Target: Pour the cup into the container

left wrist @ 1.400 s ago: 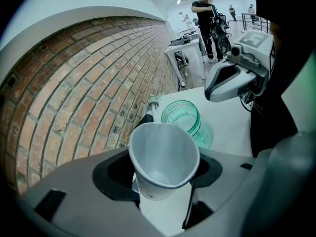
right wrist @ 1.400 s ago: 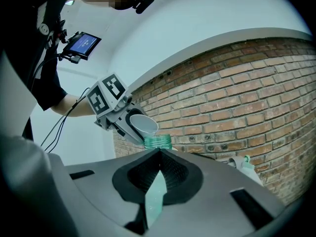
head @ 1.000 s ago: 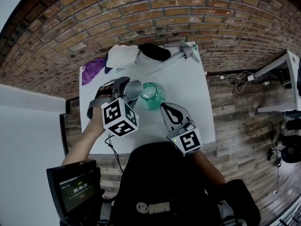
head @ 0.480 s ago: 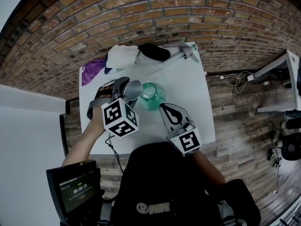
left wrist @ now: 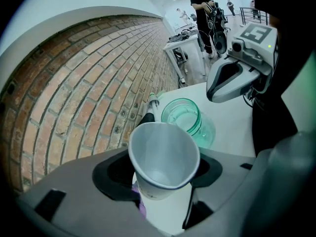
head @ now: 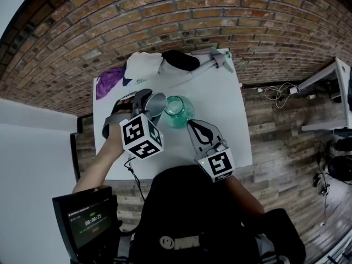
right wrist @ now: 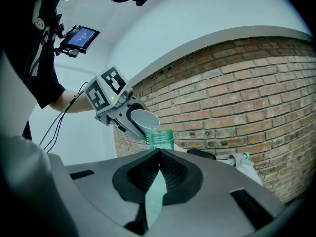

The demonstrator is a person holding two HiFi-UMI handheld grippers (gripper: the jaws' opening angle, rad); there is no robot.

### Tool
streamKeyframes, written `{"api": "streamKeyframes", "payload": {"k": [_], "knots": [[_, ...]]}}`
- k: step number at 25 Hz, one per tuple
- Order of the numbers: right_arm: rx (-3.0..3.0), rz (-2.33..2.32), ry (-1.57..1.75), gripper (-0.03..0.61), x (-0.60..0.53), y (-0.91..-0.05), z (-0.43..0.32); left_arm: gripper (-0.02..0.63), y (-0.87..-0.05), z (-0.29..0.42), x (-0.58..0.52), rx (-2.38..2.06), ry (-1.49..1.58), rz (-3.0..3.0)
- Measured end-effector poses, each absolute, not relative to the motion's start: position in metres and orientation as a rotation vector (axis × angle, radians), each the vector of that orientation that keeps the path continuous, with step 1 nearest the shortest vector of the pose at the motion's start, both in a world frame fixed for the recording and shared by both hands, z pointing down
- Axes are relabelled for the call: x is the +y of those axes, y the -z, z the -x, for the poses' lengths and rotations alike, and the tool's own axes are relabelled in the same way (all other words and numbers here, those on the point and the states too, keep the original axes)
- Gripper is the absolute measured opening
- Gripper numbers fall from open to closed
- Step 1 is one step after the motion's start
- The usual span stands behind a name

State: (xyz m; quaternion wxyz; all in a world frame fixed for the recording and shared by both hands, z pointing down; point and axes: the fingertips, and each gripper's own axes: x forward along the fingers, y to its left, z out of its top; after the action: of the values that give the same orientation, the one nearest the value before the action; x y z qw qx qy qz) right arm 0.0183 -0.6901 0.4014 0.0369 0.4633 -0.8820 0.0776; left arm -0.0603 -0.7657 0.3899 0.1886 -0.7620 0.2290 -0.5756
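My left gripper [head: 150,106] is shut on a white paper cup [head: 155,104], its pads pressing the cup's sides [left wrist: 165,159]. The cup is tipped, its mouth leaning toward a green glass jar [head: 177,110] that stands on the white table [head: 225,100]. In the left gripper view the cup's inside looks empty, and the jar [left wrist: 183,115] stands just beyond its rim. My right gripper [head: 192,127] hovers close to the jar's near side, apart from it, jaws shut with nothing held. From the right gripper view the cup [right wrist: 143,118] hangs over the jar's mouth [right wrist: 160,138].
At the table's far edge lie a white cloth [head: 142,65], a purple cloth [head: 109,81], a black object [head: 180,60] and a white spray tool [head: 215,59]. A brick wall runs behind the table. A small screen [head: 88,220] sits at my lower left.
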Motion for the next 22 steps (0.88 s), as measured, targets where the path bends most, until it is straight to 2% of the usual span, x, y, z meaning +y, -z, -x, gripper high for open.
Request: {"api": "streamKeyframes", "payload": {"k": [22], "knots": [[-2.721,-1.384,-0.27,0.003,-0.6904,-0.4034,-0.0121,0.29,-0.3895,0.0589,-0.768,0.642,1.637,2.083]]}}
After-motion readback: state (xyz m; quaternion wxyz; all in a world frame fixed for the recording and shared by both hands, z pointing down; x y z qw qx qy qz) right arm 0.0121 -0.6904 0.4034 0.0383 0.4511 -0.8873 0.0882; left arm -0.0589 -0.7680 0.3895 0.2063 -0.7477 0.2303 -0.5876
